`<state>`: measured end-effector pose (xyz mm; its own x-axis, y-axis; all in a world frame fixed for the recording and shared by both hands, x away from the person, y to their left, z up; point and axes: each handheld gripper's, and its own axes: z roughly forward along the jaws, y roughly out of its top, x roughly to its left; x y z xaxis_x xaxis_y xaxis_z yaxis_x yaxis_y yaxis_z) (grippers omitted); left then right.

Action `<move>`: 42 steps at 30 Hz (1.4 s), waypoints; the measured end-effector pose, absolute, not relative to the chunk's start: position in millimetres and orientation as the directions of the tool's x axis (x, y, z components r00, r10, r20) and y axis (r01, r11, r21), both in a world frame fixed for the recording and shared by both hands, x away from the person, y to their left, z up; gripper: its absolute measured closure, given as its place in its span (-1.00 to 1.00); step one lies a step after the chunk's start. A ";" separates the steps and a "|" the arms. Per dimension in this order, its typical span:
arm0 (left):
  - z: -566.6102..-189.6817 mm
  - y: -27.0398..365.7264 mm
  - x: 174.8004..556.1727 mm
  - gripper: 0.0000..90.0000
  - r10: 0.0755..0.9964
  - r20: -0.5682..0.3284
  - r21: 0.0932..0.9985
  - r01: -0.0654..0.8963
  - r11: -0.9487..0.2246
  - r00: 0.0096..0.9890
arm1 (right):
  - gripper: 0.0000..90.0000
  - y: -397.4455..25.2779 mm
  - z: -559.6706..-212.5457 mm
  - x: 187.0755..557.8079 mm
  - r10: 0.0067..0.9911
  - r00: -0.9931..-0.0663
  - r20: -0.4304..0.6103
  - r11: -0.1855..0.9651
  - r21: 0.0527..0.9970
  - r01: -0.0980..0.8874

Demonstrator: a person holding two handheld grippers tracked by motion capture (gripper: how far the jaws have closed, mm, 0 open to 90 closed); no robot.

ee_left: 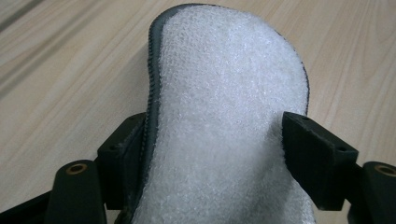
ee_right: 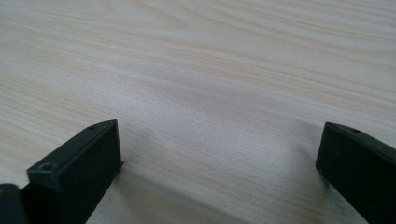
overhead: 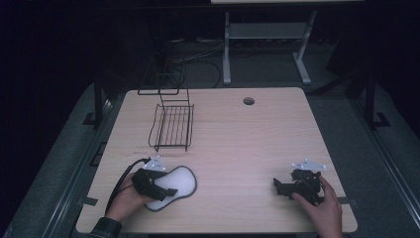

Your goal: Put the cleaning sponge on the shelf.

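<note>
**A soft, fluffy insole held at one end**

The insole point(overhead: 177, 186) is judged to be very light and floppy (it would likely droop if lifted by one end). It should not slip much, since the white top looks fuzzy. It is best held across its narrow part, where it is pinched now. It is shaped like a foot, with white fleece on top and a dark stitched edge. It lies flat on the tabletop point(overhead: 247, 144), near the front left corner. The left claw point(overhead: 167, 192) is clamped on it from both sides. The right claw point(ee_right: 219, 158) is spread wide, with nothing held.
</note>
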<state>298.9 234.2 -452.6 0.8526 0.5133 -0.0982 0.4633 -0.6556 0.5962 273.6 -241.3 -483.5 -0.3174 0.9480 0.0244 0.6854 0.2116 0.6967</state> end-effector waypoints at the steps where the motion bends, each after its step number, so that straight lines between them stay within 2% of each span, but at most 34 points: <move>1: -451.7 234.5 298.8 -0.40 0.513 -0.098 0.597 0.463 -0.656 0.853 | -1.00 -241.3 -483.4 273.6 0.948 -0.317 0.024 0.212 0.697 0.685; 10: -446.0 238.6 298.7 -0.19 0.508 -0.117 0.618 0.463 -0.636 0.853 | -1.00 -241.2 -483.5 273.6 0.948 -0.317 0.025 0.211 0.697 0.685; 13: -442.7 241.8 299.1 -0.02 0.499 -0.137 0.636 0.463 -0.618 0.855 | -1.00 -241.3 -483.4 273.6 0.948 -0.318 0.024 0.212 0.697 0.685; 19: -438.1 245.6 299.3 0.16 0.492 -0.165 0.653 0.469 -0.595 0.855 | -1.00 -241.3 -483.5 273.6 0.948 -0.317 0.024 0.211 0.697 0.685; 42: -420.9 253.3 299.8 0.60 0.470 -0.238 0.741 0.472 -0.478 0.850 | -1.00 -241.1 -483.5 273.1 0.948 -0.318 0.025 0.211 0.697 0.686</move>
